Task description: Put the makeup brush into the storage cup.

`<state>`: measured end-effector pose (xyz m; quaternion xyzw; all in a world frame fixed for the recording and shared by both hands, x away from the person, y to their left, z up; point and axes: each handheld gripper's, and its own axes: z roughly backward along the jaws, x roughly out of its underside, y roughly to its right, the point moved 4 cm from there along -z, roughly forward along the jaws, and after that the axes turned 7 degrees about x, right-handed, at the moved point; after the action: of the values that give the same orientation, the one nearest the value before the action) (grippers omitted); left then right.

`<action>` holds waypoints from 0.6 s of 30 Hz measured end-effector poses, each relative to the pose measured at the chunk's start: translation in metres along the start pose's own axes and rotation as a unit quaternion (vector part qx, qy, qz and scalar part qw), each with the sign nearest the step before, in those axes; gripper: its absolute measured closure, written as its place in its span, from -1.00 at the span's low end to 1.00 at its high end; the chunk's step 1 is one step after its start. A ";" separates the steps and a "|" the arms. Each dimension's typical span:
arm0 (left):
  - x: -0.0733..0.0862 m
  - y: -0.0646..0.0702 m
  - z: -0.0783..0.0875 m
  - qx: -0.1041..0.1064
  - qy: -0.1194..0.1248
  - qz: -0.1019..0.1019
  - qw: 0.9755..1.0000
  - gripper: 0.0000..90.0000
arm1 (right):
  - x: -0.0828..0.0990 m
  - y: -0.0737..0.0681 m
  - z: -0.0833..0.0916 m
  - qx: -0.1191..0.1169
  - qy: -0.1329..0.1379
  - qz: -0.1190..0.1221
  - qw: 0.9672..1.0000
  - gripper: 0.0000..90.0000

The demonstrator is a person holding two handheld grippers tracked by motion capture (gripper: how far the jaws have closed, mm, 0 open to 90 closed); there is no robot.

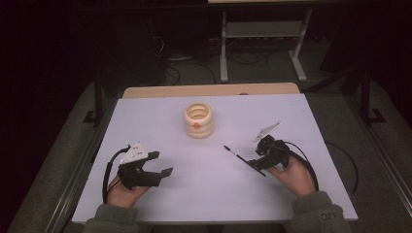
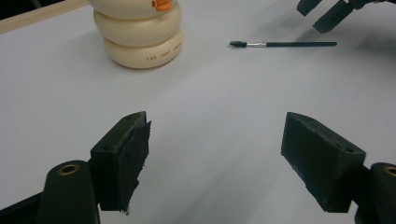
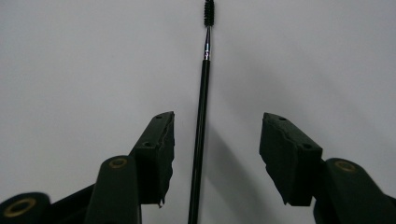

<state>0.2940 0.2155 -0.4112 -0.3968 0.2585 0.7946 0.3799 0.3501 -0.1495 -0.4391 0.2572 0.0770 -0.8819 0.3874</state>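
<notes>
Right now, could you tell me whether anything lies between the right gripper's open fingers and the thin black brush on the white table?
Nothing visible does: the thin black brush already lies between the right gripper's open fingers, with bare white table around it.

My left gripper [image 1: 164,163] and right gripper [image 1: 255,163] are black, each trailing a looped black cable and topped by a grey three-cornered plate. Brass-ringed pivot holes sit behind blocky jaws. My sleeves [image 1: 317,213] are grey-green with ribbed cuffs.
</notes>
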 end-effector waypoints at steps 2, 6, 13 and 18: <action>0.000 0.000 0.000 0.000 0.001 0.000 1.000 -0.49 | 0.001 0.000 -0.002 -0.002 -0.006 0.000 1.000 0.01; 0.000 0.000 0.000 0.001 0.000 0.000 1.000 -0.49 | 0.002 -0.003 -0.006 -0.006 -0.020 0.003 1.000 0.06; 0.000 0.000 -0.001 0.002 -0.003 -0.001 1.000 -0.48 | 0.003 -0.004 -0.010 -0.010 -0.029 0.005 1.000 0.11; 0.000 0.000 -0.001 0.002 -0.003 -0.002 1.000 -0.48 | 0.003 -0.004 -0.009 -0.011 -0.028 0.003 1.000 0.12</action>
<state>0.2941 0.2148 -0.4117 -0.3940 0.2587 0.7945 0.3828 0.3492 -0.1452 -0.4488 0.2282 0.0744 -0.8868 0.3950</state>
